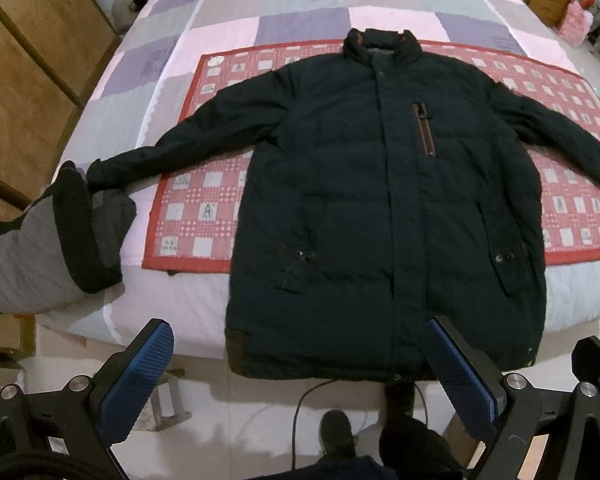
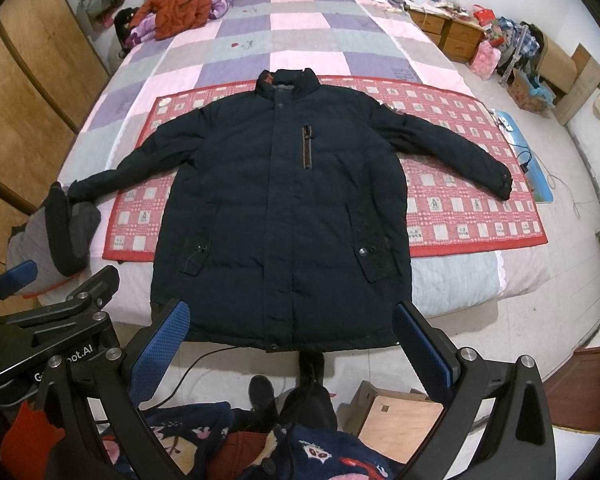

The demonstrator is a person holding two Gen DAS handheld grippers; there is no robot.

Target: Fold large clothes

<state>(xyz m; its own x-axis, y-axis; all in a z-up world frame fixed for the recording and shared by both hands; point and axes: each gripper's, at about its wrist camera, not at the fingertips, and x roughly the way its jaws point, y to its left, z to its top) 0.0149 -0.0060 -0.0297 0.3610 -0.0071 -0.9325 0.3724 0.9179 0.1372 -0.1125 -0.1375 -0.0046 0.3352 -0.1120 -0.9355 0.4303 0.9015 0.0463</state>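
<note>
In the left wrist view, the left gripper [image 1: 300, 376] hung off the foot of the bed [image 1: 300, 8], its blue-padded fingers [image 1: 140, 376] spread wide with nothing between them but floor and the jacket's hem. The dark navy jacket [image 1: 380, 208] lay face up and zipped, spread flat across a red checked mat [image 1: 204, 200]. Its collar pointed toward the head of the bed and its hem hung slightly past the foot edge. Both sleeves were stretched out to the sides over the mat. The cuff of the sleeve on the left of the jacket reached a folded grey and black garment [image 1: 56, 240], which sat at the bed's corner, left of the mat. A wooden wardrobe [image 1: 24, 80] stood left of the bed.

In the right wrist view, the right gripper [image 2: 292, 356] also hovered short of the jacket [image 2: 276, 208], fingers [image 2: 424, 356] wide apart and holding nothing. The jacket's hem lay just beyond the fingertips, and neither pad touched it. The left gripper [image 2: 56, 320] showed at the lower left, near the folded garment [image 2: 56, 236]. The sleeve on the right of the jacket ended on the mat [image 2: 460, 208], short of its right border. An orange-red coat [image 2: 180, 4] lay heaped far beyond the jacket's collar, by the headboard. A small wooden stool [image 2: 396, 420] stood on the floor below the right finger.
</note>
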